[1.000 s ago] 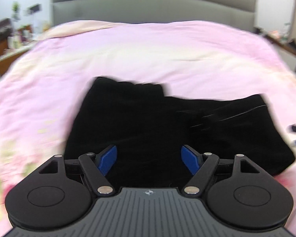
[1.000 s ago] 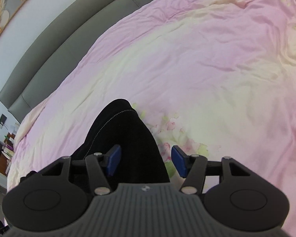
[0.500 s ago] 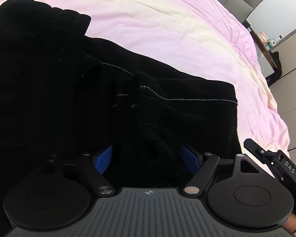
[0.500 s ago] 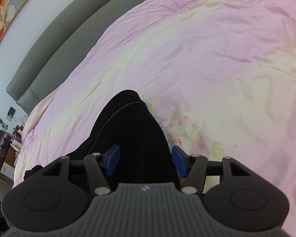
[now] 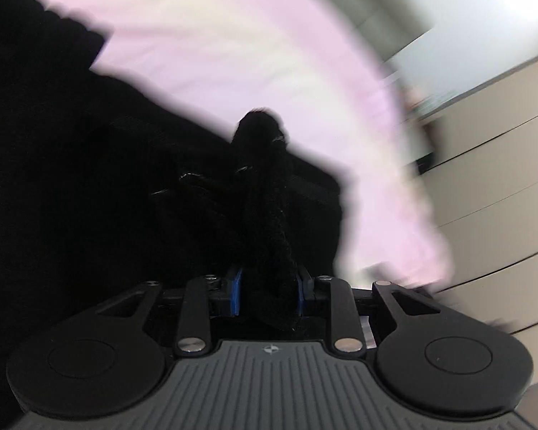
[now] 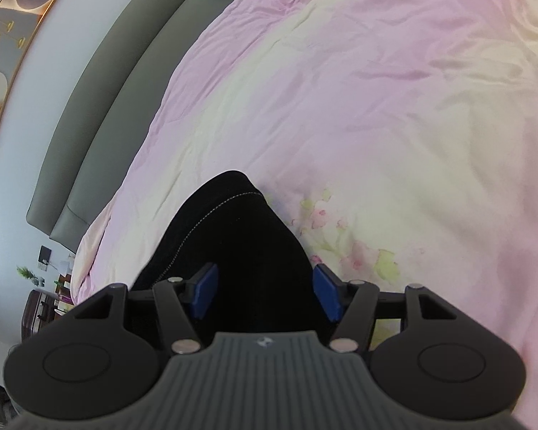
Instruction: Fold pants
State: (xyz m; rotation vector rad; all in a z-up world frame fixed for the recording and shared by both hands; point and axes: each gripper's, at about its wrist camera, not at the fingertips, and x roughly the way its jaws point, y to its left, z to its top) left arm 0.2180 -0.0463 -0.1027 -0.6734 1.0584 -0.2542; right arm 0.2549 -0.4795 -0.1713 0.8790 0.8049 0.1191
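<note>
My left gripper (image 5: 269, 294) jaws are closing on a bunched ridge of the black pants (image 5: 71, 179), while my right gripper (image 6: 265, 294) jaws are straddling, half open, their tip pointing toward the bed (image 6: 376, 107) headboard.

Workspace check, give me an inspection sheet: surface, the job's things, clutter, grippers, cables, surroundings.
Surface: pink duvet, rumpled.
Job's things: black pants lying on the duvet.
Clutter: nothing seen on the bed.
Grippers: left gripper closing, bunched pants fabric between its pads; right gripper open, pads either side of a pants end, not pressing.
Cables: nothing seen.
Surroundings: grey headboard, framed picture, beige cabinet fronts, blurred.
</note>
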